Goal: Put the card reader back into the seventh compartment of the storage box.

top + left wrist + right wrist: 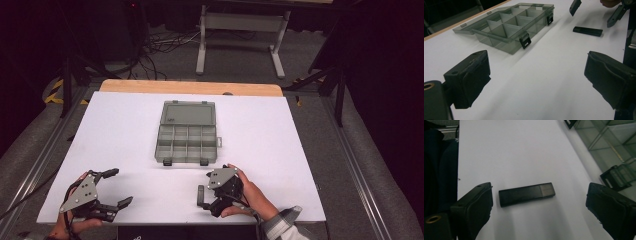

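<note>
A flat black stick (526, 194), like a USB drive, lies on the white table top (115, 135). It rests just ahead of and between the jaws of my right gripper (539, 210), which is open and touches nothing. In the high view that gripper (210, 191) sits near the front edge with the stick (200, 196) at its left. A smoky clear compartment box (186, 142) lies open in the middle, lid folded back, its cells looking empty. My left gripper (120, 187) rests at the front left, open and empty, aimed toward the box (506, 27).
The box's two black latches (525, 41) face the front edge. A wooden strip (190, 87) borders the table's far side. Beyond it the floor holds cables and a grey metal stand (240, 30). Metal rails run along both sides of the table.
</note>
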Available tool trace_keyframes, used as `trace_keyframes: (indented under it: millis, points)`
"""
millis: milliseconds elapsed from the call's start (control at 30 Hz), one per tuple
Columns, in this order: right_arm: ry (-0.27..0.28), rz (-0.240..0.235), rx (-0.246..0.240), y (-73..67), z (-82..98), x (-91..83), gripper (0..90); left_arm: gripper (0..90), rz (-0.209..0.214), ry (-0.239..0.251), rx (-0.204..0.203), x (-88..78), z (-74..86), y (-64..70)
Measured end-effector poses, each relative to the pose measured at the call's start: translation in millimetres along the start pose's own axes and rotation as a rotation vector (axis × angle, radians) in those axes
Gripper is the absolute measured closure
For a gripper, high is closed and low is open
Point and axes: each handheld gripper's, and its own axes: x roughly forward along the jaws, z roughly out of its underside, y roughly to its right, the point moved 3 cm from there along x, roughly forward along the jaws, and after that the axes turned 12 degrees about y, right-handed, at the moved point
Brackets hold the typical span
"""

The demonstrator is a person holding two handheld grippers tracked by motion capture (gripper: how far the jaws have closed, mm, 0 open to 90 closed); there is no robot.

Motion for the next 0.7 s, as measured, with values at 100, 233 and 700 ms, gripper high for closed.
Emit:
trace_keyframes:
  millis: [100,233,700]
  points:
    - [-0.019,-0.014,0.003,-0.8,1.5,4.6,8.2,7.3,-0.002,-0.002,0.001,0.1,0.1,-0.1]
    - [-0.042,-0.035,0.002,-0.2,3.0,11.0,8.3,7.3,-0.001,-0.002,0.002,0.0,-0.1,-0.1]
    - [-0.052,-0.105,0.011,6.2,4.4,19.6,16.4,7.4,0.0,-0.006,0.001,0.4,0.0,0.3]
